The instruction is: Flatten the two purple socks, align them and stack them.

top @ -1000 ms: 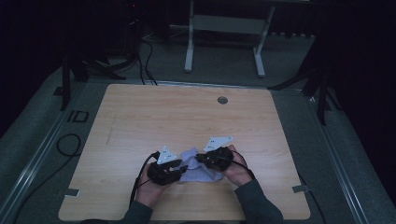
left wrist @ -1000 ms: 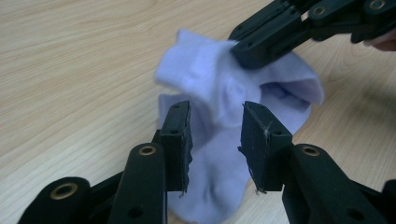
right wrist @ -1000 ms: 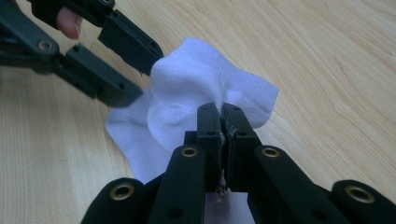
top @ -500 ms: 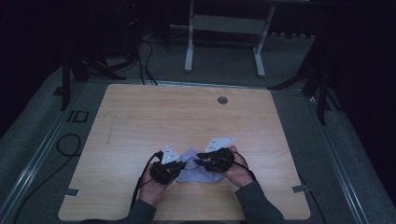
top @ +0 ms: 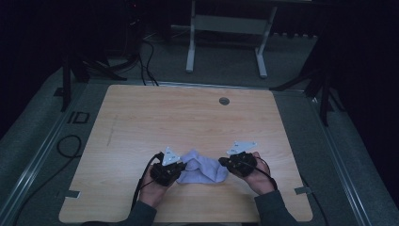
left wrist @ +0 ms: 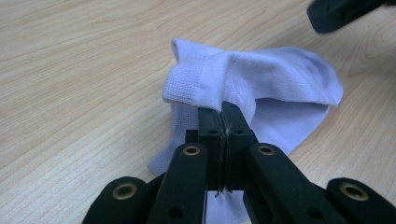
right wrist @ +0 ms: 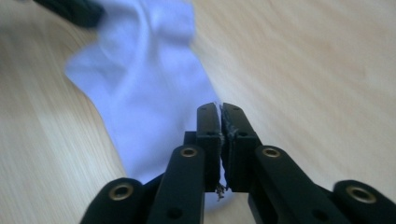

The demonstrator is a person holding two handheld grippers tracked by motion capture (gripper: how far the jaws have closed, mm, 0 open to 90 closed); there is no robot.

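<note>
On the wooden table [top: 188,117] a sock [left wrist: 261,88] lies between claws; left claw [left wrist: 222,109] pinches its cuff; right claw [right wrist: 220,112] pressed together.

High view: fixed above the person's side, facing forward and down, far enough to take in the whole wooden table [top: 188,117] and floor beyond. Left gripper view: low, close, looking along its jaws across the pale lilac sock [left wrist: 261,79]. Right gripper view: equally close, from the opposite end; all three share the sock [right wrist: 144,79] [top: 204,170].
</note>
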